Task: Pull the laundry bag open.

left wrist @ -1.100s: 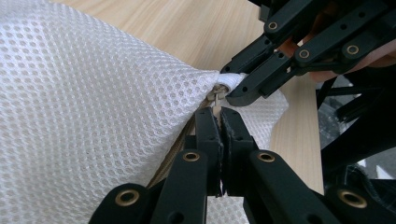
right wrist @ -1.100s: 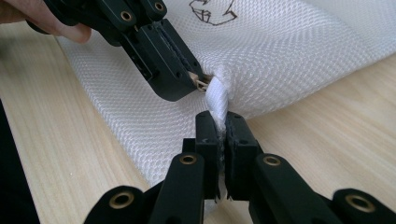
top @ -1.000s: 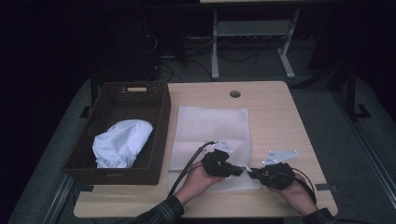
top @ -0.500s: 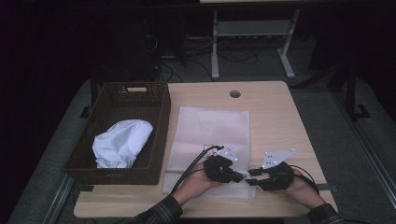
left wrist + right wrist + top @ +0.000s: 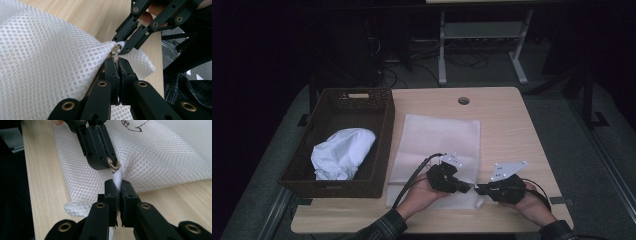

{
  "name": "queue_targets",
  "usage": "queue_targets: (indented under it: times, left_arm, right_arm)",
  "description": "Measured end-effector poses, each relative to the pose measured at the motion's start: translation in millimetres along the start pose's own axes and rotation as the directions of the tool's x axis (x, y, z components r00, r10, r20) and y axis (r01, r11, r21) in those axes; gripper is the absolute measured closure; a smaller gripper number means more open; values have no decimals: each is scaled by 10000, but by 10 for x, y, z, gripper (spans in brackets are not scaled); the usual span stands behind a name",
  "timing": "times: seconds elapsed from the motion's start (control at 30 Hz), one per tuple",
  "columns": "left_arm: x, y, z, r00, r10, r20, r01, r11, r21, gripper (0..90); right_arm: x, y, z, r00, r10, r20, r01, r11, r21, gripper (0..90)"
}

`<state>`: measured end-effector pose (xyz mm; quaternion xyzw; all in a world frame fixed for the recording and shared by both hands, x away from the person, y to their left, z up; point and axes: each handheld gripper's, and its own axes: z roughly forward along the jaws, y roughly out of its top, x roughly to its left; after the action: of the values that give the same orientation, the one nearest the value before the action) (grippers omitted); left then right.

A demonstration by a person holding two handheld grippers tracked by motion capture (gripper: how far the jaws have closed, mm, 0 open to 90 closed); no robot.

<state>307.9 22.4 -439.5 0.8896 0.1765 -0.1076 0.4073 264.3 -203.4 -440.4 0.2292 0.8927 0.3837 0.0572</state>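
High view: the wooden table (image 5: 507, 125) carries a brown basket (image 5: 337, 145) at the left, holding a white bundle (image 5: 339, 157). The white mesh bag (image 5: 437, 140) lies mid-table. Since a second ago both hands have drawn nearer the near edge. The left gripper (image 5: 467, 188) is clamped on the zipper pull (image 5: 114, 52); the right gripper (image 5: 479, 189) pinches the bag's corner tab (image 5: 117, 178), so unzipping seems about to start.
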Motion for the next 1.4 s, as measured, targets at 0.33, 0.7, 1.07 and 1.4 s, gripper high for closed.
queue_targets:
  times: [0.33,0.7,1.07,1.4]
  left_arm:
    - [90,-18,-124,9976,246,-641,-252,9996,-96,883]
    - [226,-55,-180,9976,-56,-691,49,9999,-102,883]
    - [303,177,-54,9968,358,-716,-350,9993,125,882]
    - [431,2,-264,9922,-120,-1238,97,9998,-188,880]
  right_arm:
    - [-46,-22,-106,9988,322,368,-317,9994,-139,852]
    - [-114,-90,-171,9956,585,738,-576,9982,-141,851]
    - [-124,-211,-274,9822,1382,1272,-1330,9899,-484,851]
    - [-155,-231,-298,9789,1266,1605,-1215,9917,-412,849]
